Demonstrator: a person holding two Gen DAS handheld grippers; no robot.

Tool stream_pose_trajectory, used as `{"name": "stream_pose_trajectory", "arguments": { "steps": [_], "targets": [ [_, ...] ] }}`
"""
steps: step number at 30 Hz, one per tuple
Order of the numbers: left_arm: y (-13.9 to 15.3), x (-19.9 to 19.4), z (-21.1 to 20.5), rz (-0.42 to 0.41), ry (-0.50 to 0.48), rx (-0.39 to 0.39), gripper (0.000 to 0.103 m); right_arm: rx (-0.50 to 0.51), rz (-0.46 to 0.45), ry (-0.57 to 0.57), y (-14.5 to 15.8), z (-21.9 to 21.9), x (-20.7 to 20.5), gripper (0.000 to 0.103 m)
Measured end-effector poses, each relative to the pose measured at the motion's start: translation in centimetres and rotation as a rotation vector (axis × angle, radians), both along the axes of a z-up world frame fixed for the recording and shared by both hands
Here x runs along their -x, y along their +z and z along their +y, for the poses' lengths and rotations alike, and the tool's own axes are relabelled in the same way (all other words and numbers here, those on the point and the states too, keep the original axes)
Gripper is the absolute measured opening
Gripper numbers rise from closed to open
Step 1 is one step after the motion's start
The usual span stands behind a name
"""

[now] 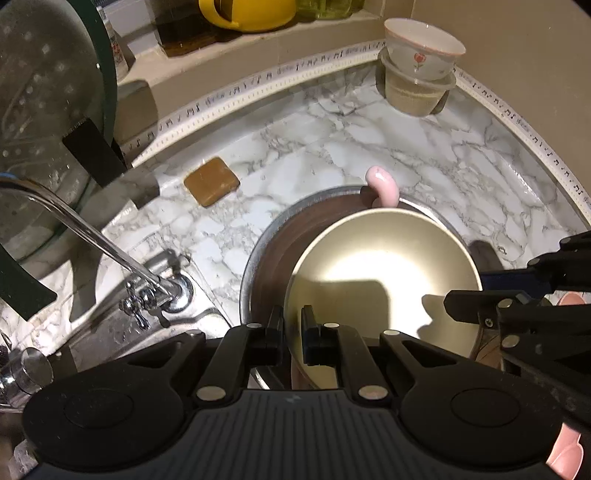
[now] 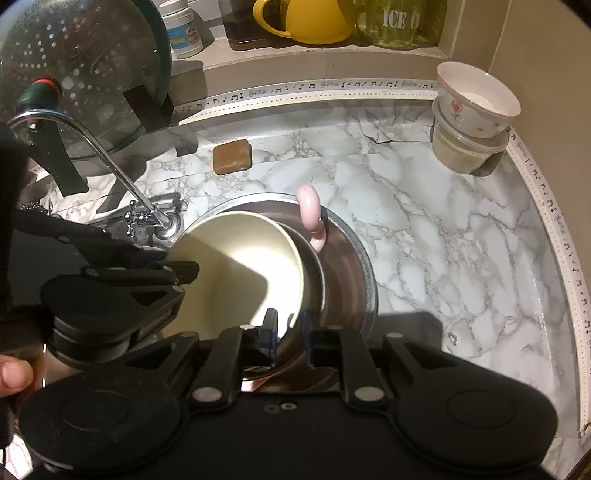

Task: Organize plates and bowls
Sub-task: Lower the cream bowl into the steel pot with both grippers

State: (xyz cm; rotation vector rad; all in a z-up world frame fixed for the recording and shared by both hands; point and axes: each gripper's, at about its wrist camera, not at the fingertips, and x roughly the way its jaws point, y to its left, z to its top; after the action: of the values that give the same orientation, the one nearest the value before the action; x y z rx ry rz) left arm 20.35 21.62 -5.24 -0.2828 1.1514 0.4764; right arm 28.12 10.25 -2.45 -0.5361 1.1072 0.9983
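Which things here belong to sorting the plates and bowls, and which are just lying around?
Part of the job: cream bowl, gripped by left gripper and right gripper; metal pan under it; floral bowl.

Lying about: soap bar, yellow mug, colander, faucet.

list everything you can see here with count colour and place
cream bowl: 1, cream, tilted inside the metal pan, its rim between both tools' fingers
metal pan: 1, silver with brown inside, on the marble counter
pink handle: 1, pink, at the pan's far rim
flowered bowl: 1, white with a red flower, on the plastic tub
plastic tub: 1, clear, far right corner
soap bar: 1, brown, on the counter
faucet: 1, chrome, left
colander: 1, metal, far left
yellow mug: 1, on the ledge
left tool: 1, black
right tool: 1, black
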Motion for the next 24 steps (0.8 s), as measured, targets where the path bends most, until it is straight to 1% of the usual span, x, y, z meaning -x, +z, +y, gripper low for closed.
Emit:
{"name": "stream_pose_trajectory", "arguments": {
  "steps": [4, 15, 21, 23, 24],
  "targets": [
    [-0.2, 0.1, 0.1, -0.006, 0.003, 0.01, 0.009, -0.004, 0.01, -0.001, 0.0, 0.0, 0.1, 0.021],
    [1.0, 2.1, 1.1, -0.08, 0.018, 0.062, 0.009, -0.056, 0.045, -0.022, 1.4, -2.2, -0.9, 0.023],
    [1.5, 3.1, 1.6, -0.115, 0.034, 0.097, 0.01, -0.071, 0.043, -0.033, 1.9, -3.7, -1.7, 0.027],
    [1.7, 3.4, 1.7, -0.125, 0.042, 0.102, 0.01, -0.08, 0.045, -0.034, 2.0, -4.3, -1.9, 0.032],
    [1.8, 3.6, 1.7, -0.13, 0.046, 0.104, 0.01, -0.084, 0.044, -0.036, 2.0, -4.5, -2.0, 0.033]
  ]
}}
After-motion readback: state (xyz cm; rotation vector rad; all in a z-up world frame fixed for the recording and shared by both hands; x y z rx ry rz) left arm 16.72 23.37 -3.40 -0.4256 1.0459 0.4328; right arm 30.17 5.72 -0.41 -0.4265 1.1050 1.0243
